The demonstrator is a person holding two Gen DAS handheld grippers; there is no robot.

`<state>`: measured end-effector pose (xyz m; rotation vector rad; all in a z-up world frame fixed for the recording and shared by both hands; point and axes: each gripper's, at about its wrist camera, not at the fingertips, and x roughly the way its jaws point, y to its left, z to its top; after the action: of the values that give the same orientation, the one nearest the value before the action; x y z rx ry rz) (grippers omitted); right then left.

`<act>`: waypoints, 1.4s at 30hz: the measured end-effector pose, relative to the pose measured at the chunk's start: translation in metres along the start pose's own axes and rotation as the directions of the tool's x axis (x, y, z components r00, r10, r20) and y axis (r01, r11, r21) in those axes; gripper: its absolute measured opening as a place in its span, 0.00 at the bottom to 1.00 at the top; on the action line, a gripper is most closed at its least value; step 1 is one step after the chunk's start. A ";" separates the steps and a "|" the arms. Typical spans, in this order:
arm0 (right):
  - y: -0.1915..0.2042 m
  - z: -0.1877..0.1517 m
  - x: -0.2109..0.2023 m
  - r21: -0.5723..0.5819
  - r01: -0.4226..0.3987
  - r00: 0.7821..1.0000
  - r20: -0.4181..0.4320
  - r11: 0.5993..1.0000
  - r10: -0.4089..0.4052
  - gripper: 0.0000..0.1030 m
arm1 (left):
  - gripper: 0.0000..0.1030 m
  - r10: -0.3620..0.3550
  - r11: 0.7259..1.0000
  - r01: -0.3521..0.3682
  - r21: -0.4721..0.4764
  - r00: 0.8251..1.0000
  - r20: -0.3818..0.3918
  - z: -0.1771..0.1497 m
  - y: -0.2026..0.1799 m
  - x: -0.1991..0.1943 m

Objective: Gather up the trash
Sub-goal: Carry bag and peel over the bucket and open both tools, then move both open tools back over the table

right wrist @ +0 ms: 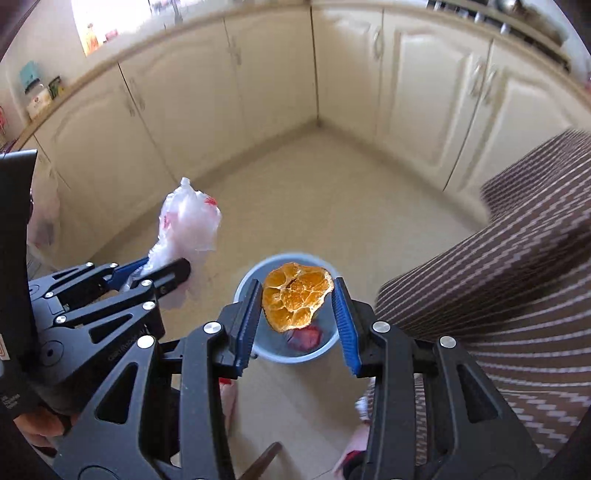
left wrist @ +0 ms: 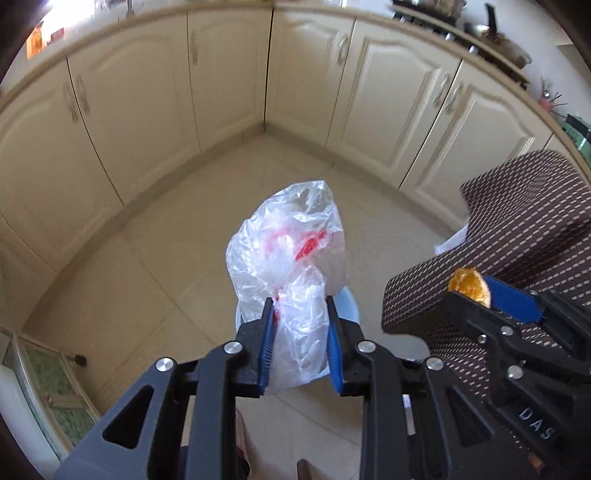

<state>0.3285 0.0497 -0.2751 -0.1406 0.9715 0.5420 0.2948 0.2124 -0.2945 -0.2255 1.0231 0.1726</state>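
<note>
My left gripper (left wrist: 300, 306) is shut on a crumpled clear plastic bag (left wrist: 291, 251) with red print, held up above the floor; the bag also shows in the right wrist view (right wrist: 188, 221). My right gripper (right wrist: 297, 291) is shut on a dried orange peel (right wrist: 297, 295), held right above a light blue bin (right wrist: 332, 341) on the floor. The bin holds something red (right wrist: 306, 336). In the left wrist view the peel (left wrist: 470, 287) sits at the right gripper's tip, and the bin (left wrist: 349, 306) is mostly hidden behind the bag.
Cream kitchen cabinets (left wrist: 129, 122) wrap around a corner, with a beige tiled floor (left wrist: 177, 258) between. A brown patterned fabric seat or cushion (right wrist: 498, 280) stands at the right, close to the bin. A stove with pans (left wrist: 491, 33) sits at the upper right.
</note>
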 end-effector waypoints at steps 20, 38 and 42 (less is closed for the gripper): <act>-0.022 -0.002 0.135 0.121 0.031 0.990 -0.142 0.992 -0.014 0.38 | 0.48 -0.090 0.991 0.071 -0.112 0.981 -0.174 -0.006 0.040 0.120; -0.008 0.006 0.147 0.131 0.014 0.992 -0.125 0.991 0.002 0.39 | 0.48 -0.056 0.986 0.024 -0.167 0.980 -0.189 -0.005 0.055 0.127; -0.004 0.011 0.147 0.129 0.012 0.994 -0.111 0.992 0.003 0.45 | 0.48 -0.060 0.984 0.027 -0.175 0.981 -0.182 -0.004 0.059 0.124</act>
<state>0.4037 0.1046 -0.3889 -0.0568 1.1118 0.4689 0.3403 0.2725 -0.4088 -0.4275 1.1903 0.2029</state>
